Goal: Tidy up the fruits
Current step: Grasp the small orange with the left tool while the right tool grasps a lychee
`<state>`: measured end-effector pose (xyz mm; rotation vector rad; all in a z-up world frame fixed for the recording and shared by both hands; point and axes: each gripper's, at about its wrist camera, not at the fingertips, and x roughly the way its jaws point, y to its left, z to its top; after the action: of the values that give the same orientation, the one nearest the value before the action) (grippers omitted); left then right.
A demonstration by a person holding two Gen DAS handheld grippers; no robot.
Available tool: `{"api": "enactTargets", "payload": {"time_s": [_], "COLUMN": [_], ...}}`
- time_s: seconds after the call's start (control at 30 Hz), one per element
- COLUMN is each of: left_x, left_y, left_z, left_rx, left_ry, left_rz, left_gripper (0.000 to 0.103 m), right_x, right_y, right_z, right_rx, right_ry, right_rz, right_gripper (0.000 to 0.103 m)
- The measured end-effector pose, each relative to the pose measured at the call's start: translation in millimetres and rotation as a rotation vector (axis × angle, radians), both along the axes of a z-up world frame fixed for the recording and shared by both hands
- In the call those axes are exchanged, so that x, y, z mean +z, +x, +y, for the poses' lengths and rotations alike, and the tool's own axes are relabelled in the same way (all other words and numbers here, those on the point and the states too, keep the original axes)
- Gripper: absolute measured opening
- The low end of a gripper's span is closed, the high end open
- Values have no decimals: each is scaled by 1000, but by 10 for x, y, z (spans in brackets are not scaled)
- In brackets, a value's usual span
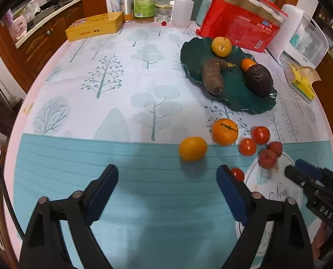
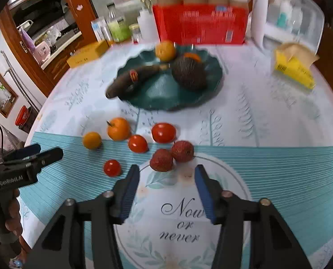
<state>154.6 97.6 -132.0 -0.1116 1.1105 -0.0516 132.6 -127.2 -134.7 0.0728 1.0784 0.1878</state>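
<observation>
The left gripper (image 1: 167,179) hangs over bare tablecloth (image 1: 132,201), jaws apart and empty. The right gripper (image 2: 166,174) is also parted, holding nothing, just short of two lychees (image 2: 161,160). Around them lie three cherry tomatoes (image 2: 137,143) and two oranges (image 2: 118,129), loose on the cloth. Farther back, a dark green plate (image 2: 157,94) carries an avocado (image 2: 190,75), a blackened banana (image 2: 130,79), a yellow fruit (image 2: 165,50) and another orange.
</observation>
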Motion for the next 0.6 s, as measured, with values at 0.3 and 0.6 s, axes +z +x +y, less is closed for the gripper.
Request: {"api": "enactTargets", "payload": {"time_s": [0.3,0.6], "left_x": [-238,-331], "left_y": [344,436], "left_z": [-154,-251], "left_rx": [-58,-116], "left_ry": [16,-14], "left_rz": [27,51], "left_gripper": [72,56], "right_x": [-345,-402], "right_y": [187,297], "right_z": [17,84], "right_rx": [29,56], "right_ry": [58,90], "right_rz": [75,69], "right_gripper": [41,37]}}
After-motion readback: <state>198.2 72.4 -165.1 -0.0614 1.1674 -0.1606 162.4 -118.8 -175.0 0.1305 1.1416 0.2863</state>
